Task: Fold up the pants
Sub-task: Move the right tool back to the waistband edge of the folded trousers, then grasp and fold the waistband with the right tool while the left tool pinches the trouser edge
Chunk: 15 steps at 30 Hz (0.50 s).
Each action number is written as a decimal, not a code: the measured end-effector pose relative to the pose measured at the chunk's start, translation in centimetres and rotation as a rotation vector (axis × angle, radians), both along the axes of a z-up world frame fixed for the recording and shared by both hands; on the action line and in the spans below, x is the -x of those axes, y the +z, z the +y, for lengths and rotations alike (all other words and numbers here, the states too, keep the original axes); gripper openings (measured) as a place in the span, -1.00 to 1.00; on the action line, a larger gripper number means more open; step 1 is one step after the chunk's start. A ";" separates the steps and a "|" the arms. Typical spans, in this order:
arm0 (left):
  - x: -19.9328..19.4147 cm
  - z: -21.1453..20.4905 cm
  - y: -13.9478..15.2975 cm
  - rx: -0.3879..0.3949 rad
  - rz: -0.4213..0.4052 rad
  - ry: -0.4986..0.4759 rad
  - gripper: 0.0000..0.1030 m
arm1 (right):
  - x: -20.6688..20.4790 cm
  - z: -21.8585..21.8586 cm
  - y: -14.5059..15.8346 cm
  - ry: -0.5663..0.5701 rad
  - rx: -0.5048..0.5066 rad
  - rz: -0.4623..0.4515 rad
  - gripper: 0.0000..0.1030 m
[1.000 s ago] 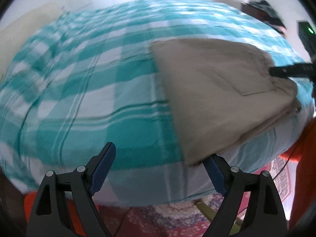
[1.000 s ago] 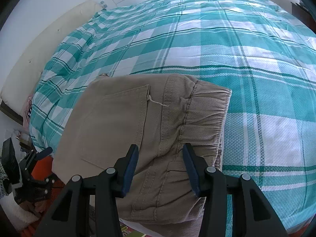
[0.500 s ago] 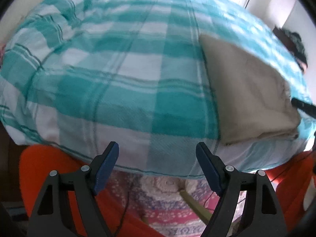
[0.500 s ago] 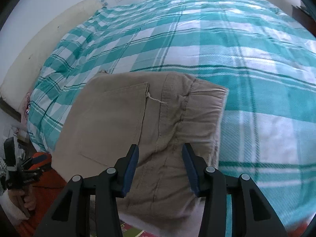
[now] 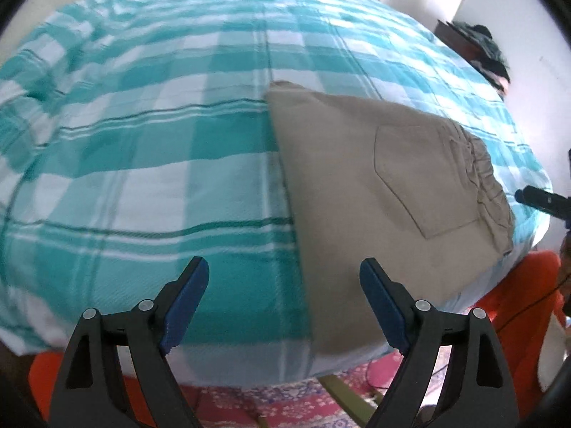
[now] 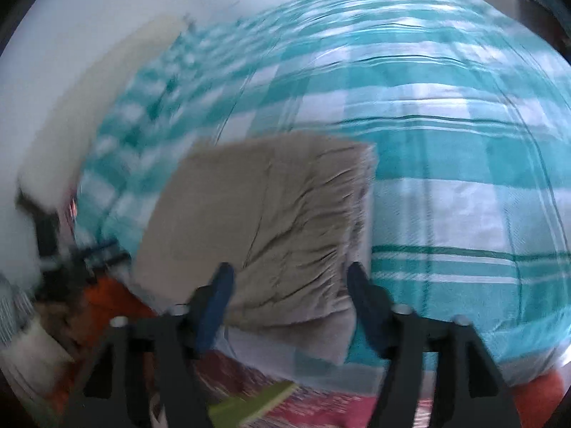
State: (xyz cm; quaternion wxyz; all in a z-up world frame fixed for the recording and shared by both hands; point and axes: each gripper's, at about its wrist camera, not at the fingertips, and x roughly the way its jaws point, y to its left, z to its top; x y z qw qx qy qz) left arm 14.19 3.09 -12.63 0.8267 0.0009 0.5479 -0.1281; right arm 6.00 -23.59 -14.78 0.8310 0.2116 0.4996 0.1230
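Left wrist view: teal-and-white plaid bedspread fills most of the frame, rumpled at far left. Left gripper hangs above the near bed edge, blue-padded jaws wide apart, nothing between them; left finger over bare bedspread, right finger over the near corner of the pants. Folded tan pants lie flat on the right half of the bed, close to the near edge, back pocket facing up, elastic waistband toward the right. Further right, the black tip of the right gripper pokes in just beside the waistband; cannot tell contact from here. Far right, a dark pile of clothes on furniture by the wall. Near, below the bed, a patterned pink rug and orange fabric.

Right wrist view, heavily blurred: pale headboard far left, the left gripper as a dark smear at the near-left bed corner. Pants centre-left on the bedspread, gathered waistband nearest. Right gripper has just been opening; jaws apart, waistband edge showing between them, pads not pressing on it. A green object lies near, below the bed edge; too blurred to identify.
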 end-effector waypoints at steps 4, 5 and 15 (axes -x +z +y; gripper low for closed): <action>-2.9 -0.4 -2.0 0.093 0.089 -0.006 0.72 | -1.9 -3.3 -3.6 -0.078 -0.175 0.118 0.34; -3.7 -0.4 -2.6 0.128 0.115 -0.006 0.72 | -2.4 -3.7 -4.5 -0.085 -0.221 0.144 0.34; -6.1 -1.8 -2.6 0.223 0.206 0.019 -0.74 | -6.3 -1.6 -7.4 0.015 -0.274 0.214 -0.27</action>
